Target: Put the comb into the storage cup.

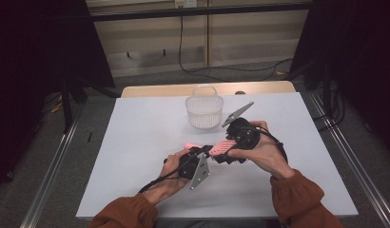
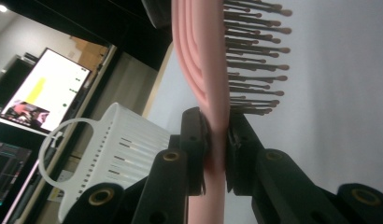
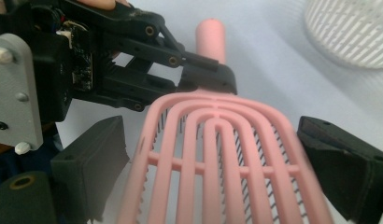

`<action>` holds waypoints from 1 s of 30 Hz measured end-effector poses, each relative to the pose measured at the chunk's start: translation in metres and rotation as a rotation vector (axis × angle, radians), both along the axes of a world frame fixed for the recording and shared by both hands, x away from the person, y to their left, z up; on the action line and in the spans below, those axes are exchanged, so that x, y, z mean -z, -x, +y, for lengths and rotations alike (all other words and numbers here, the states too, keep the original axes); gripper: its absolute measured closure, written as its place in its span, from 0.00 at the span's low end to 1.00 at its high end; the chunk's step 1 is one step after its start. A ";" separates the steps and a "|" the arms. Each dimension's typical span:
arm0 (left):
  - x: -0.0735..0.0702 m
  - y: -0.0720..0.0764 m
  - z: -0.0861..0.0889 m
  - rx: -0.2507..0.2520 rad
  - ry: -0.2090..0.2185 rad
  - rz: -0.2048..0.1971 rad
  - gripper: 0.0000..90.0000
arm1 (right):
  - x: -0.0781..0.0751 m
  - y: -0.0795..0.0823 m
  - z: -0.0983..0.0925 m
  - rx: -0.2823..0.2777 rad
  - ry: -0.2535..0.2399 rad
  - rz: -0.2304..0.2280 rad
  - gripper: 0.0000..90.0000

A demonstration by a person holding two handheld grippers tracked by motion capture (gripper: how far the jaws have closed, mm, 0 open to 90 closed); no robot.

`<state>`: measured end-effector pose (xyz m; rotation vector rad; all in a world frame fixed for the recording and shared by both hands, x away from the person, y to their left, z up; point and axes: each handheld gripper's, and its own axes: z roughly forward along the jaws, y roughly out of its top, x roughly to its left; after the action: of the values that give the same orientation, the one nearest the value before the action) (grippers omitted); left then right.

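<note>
I find the pink hairbrush held off the table near its middle, between my two grippers, with the white basket standing farther away, well apart from it.

The left gripper is clamped tight on the brush's neck, where the handle meets the head; its pads press the plastic on both sides. The handle end juts out past that grip in the right gripper view.

The right gripper stands wide around the head of the brush. Its pads sit clear of either edge, so it holds nothing.

My judgement on handling: the brush is light, moulded plastic, stiff along the ribs but open and slotted in the head, so a squeeze across the head could flex it. The bristles are thin and would bend or slip under a pad. The neck or handle is the sound place to hold; smooth plastic may twist in a narrow grip
</note>
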<state>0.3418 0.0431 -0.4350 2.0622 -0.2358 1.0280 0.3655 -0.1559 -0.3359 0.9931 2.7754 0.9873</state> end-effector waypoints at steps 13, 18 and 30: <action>-0.001 -0.005 0.004 -0.033 0.035 0.063 0.89 | -0.004 0.003 -0.010 0.019 -0.055 -0.050 0.07; -0.002 -0.008 0.006 -0.049 0.039 0.087 0.89 | -0.008 0.006 -0.014 0.034 -0.079 -0.071 0.08; -0.001 -0.013 0.011 -0.070 0.060 0.133 0.89 | -0.014 0.010 -0.027 0.077 -0.118 -0.127 0.06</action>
<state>0.3553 0.0539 -0.4341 2.0874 -0.0643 0.9239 0.3559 -0.1833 -0.3217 1.0046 2.5837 1.1705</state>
